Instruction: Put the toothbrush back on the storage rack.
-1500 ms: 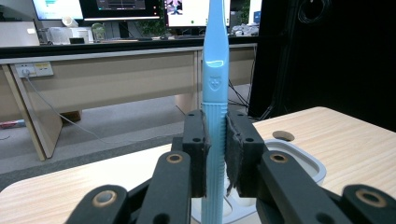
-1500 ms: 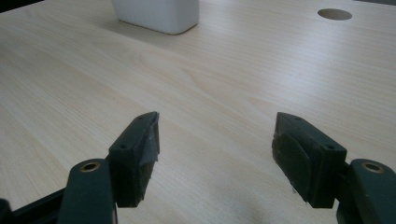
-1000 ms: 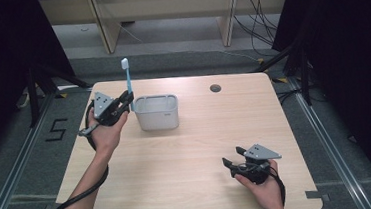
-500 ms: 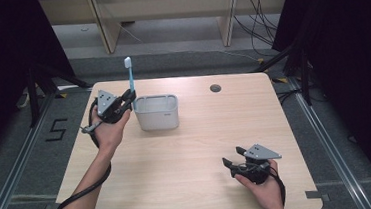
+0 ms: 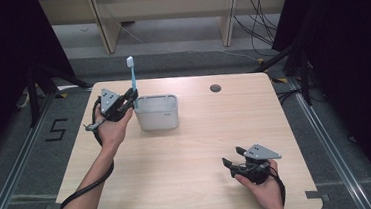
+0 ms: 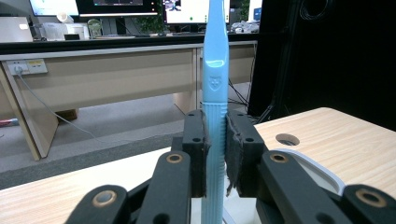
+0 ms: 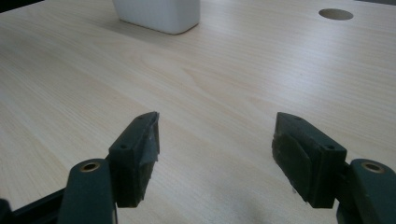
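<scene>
1. At the far left of the light wooden tabletop [image 5: 187, 149], seen from the high view, the left tool [image 5: 131, 96] is clamped on a light blue plastic toothbrush [image 5: 132, 83] and holds it upright, bristle head on top.
2. The toothbrush sits just beside the left wall of a white rectangular plastic holder [image 5: 157, 112], right at its rim. Can't tell whether the bottom end is inside the holder or just next to it, since the tool covers that part.
3. In the left gripper view the toothbrush [image 6: 215, 93] runs straight up between the two black jaws, pinched on both sides around the ribbed part of its handle. The rounded white rim of the holder [image 6: 308, 165] peeks out behind the right jaw.
4. The holder stands in the far left half of the tabletop, and the high view looks down into its open top.
5. A small round cable hole [image 5: 216, 88] sits in the tabletop near the far edge, to the right of the holder and well apart from it.
6. The right tool [image 5: 231, 162] is down at the near right, well apart from everything else, low over bare wood with the person's hand wrapped around it.
7. In the right gripper view the right tool [image 7: 215, 140] has its jaws spread wide with nothing between them. The holder [image 7: 159, 13] and the cable hole [image 7: 335, 14] are far off at the top.
</scene>
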The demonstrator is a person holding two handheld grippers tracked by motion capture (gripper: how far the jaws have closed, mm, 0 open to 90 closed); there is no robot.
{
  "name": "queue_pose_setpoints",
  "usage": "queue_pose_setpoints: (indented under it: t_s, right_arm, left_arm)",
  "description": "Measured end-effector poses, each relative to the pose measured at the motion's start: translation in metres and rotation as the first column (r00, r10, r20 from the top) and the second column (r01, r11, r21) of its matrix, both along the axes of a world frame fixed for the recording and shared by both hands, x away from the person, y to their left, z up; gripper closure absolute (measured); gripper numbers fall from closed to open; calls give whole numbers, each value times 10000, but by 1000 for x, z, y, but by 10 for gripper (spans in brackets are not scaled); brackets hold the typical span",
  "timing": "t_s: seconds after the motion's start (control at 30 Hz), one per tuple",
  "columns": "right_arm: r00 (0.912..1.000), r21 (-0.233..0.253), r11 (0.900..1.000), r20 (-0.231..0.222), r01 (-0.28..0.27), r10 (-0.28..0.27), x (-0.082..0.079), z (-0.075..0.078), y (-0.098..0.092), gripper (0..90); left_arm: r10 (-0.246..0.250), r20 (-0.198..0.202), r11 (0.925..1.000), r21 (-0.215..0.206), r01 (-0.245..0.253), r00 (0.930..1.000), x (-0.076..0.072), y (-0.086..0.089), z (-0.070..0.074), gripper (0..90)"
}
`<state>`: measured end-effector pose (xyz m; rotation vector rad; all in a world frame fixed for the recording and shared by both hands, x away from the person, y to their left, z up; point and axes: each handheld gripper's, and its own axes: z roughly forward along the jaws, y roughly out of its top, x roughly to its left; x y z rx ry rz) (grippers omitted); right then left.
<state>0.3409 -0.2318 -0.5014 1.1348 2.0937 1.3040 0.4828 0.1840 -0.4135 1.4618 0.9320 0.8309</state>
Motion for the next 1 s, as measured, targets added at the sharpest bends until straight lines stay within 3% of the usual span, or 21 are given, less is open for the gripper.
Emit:
queue_pose_setpoints:
  t_s: [0.07,0.17,0.27,0.43,0.5,0.57,1.0]
  right_arm:
    - [9998,-335,9993,83,-153,155,1,1,-3,330]
    - [10000,-56,10000,-28,6,-7,0,0,0,330]
    - [9998,-273,9994,26,-191,191,1,1,-2,330]
    - [9995,-92,9999,-312,-40,37,-1,1,0,330]
    - [9996,-15,10000,-278,-63,63,-1,1,1,330]
    - [9999,-242,9996,13,-165,166,1,0,-1,329]
    - [9999,-256,9996,-88,-146,143,0,1,-1,330]
  left_arm:
    - [3,-25,10000,8,-3,10000,1,0,0,787]
    - [12,-70,10000,34,-11,10000,3,-1,-1,787]
    - [24,-94,10000,-2,-24,10000,5,-1,-3,787]
    - [29,-175,10000,-20,-30,9998,9,-2,-5,786]
    - [30,-195,10000,3,-30,9998,10,-2,-6,786]
    - [19,-243,10000,-16,-19,9997,11,-2,-7,786]
    - [-23,-506,10000,-38,21,9987,12,-2,-15,785]
